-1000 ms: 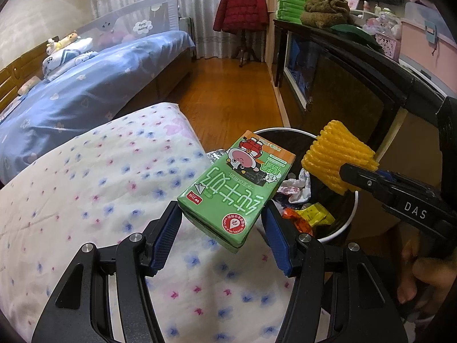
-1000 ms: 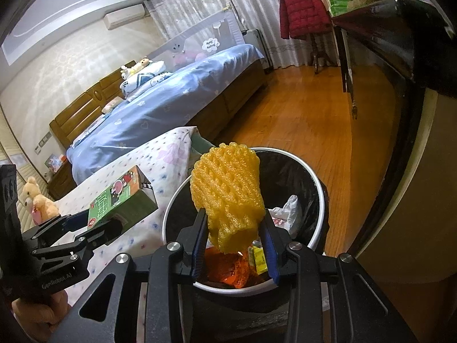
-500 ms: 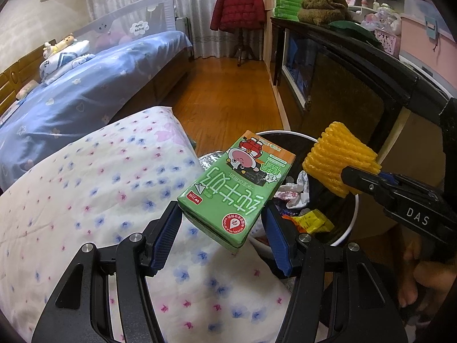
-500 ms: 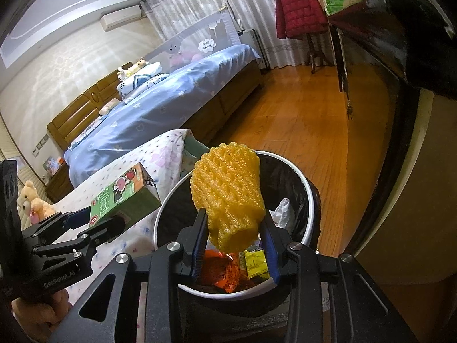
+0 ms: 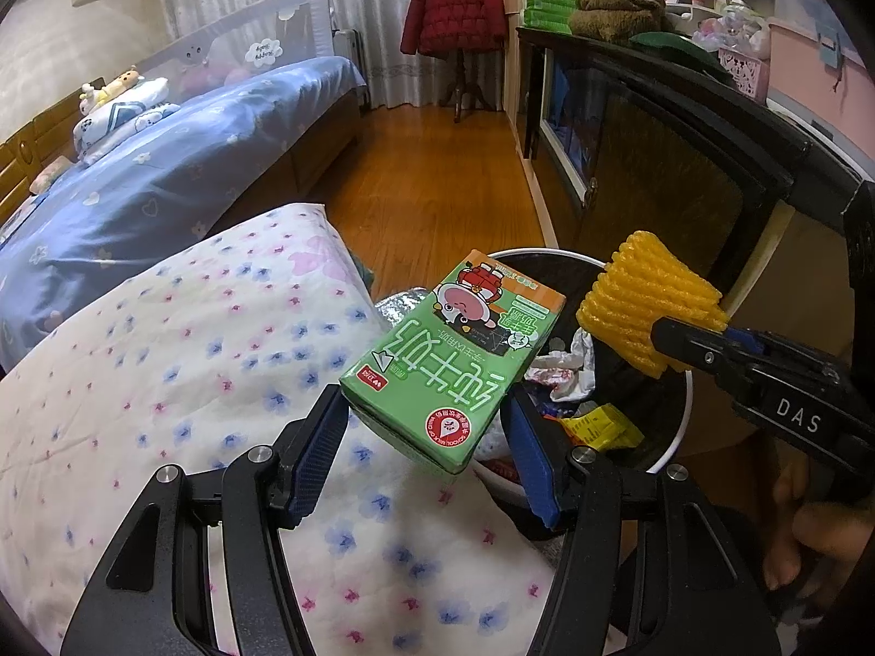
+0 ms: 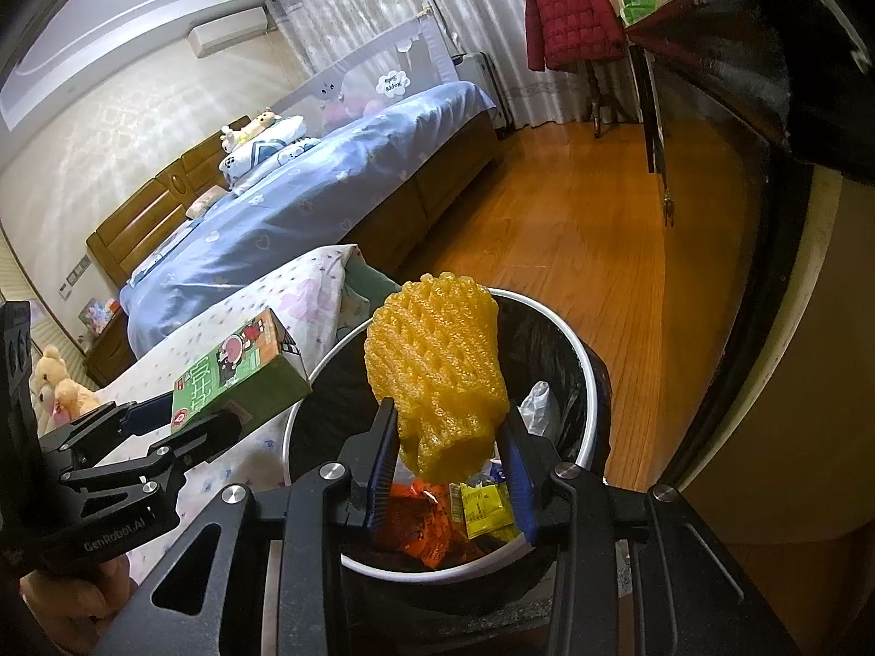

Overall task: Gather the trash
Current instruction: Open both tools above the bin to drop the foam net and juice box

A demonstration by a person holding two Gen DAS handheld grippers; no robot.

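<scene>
trash bin: lower centre of the right wrist view, white rim with a black liner, wrappers already inside; in the left wrist view its rim sits at centre right, partly behind the carton.
quilt: flowered, filling the lower left of the left wrist view, its edge just beside the bin.
milk carton: green, long axis running from lower centre up toward the right of the left wrist view, far end reaching the bin's near rim; most of it looks to hang over the quilt edge, not the opening.
foam fruit net: yellow, upright in the middle of the right wrist view, directly over the bin mouth.
left gripper: jaws clamped on the carton's lower end.
right gripper: jaws clamped on the net's base.
deciding relation: the right hand's load is already above the opening and could likely just be let go; the left hand's carton probably needs carrying further toward the right of its frame first.
</scene>
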